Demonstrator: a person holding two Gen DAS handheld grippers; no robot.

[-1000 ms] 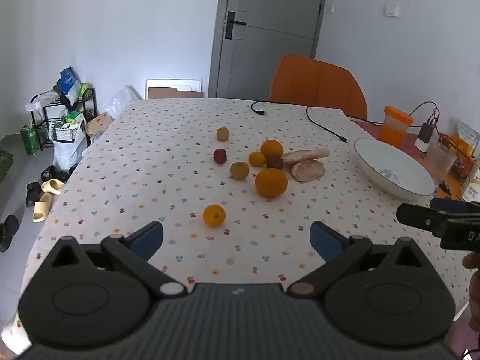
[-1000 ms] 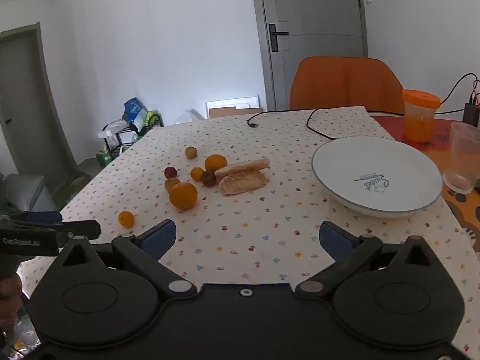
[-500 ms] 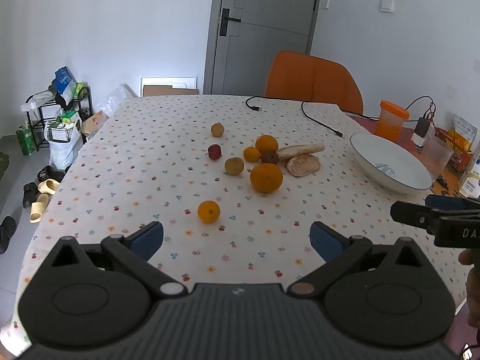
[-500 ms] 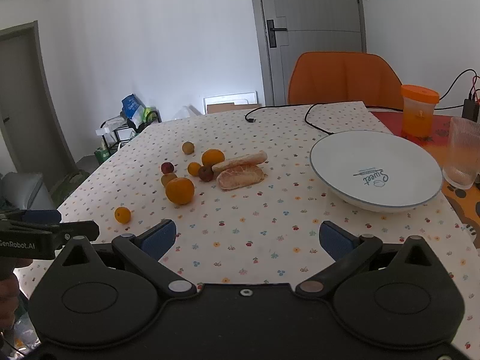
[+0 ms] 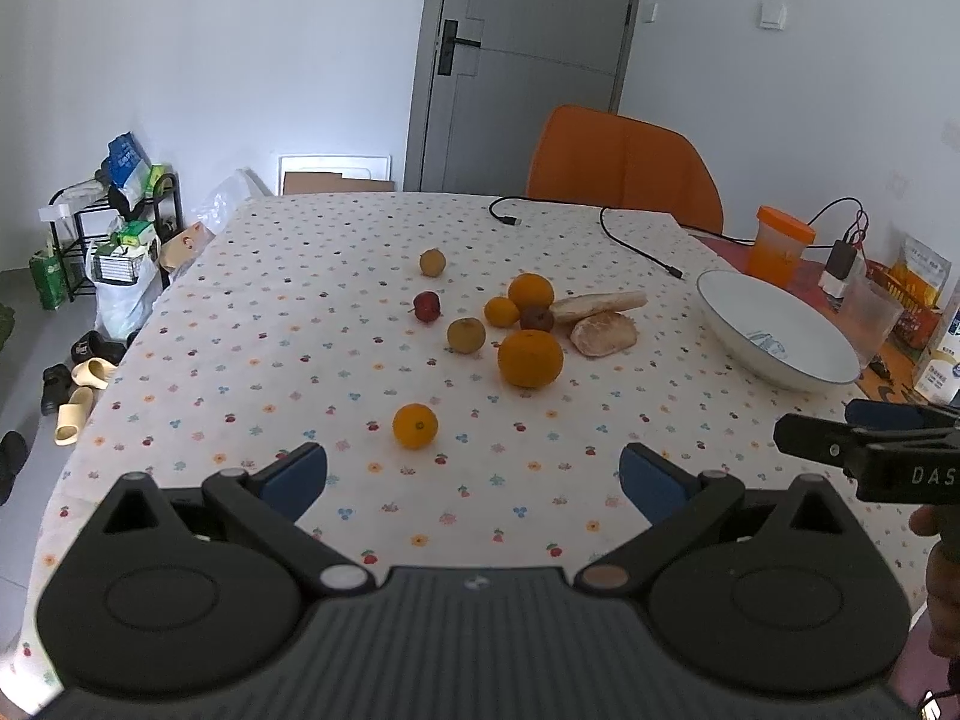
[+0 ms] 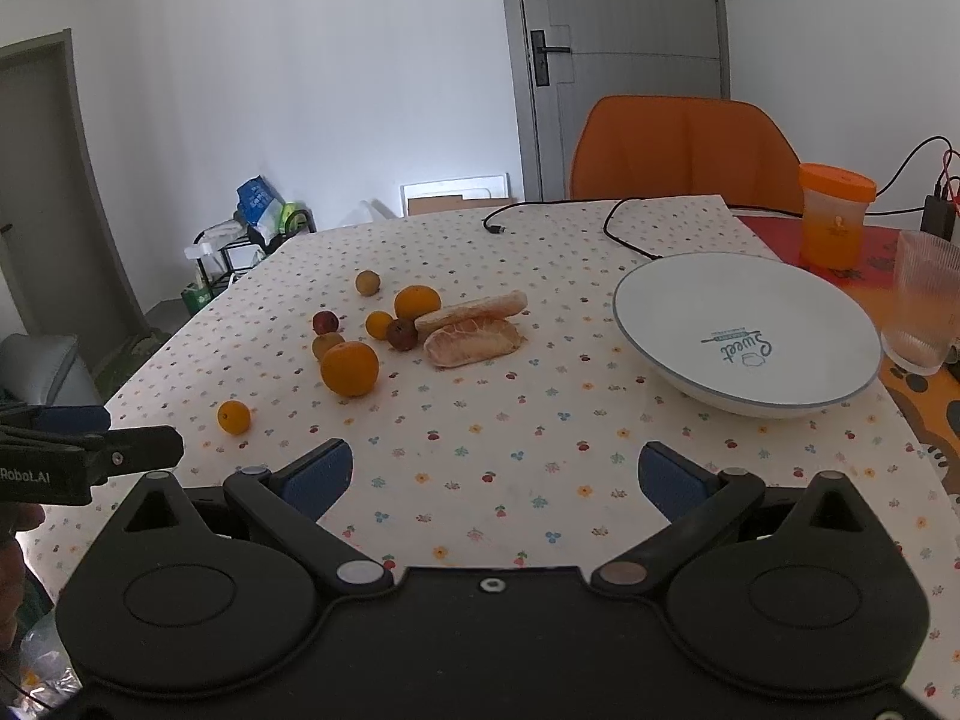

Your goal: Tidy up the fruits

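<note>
Left wrist view: both grippers (left (image 5: 474, 474), right (image 6: 495, 474)) spread wide, empty; round fruits (image 5: 530, 358) without long axis.

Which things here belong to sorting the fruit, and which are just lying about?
Job: big orange, small orange, red fruit, bowl, left gripper, right gripper.
Lying about: bread, cable, orange cup, glass.

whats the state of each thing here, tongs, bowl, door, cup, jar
left tongs: open, holding nothing
right tongs: open, holding nothing
white bowl: upright, nothing in it
door: closed
orange jar: lid on
clear cup: upright
cable: plug end lying loose
</note>
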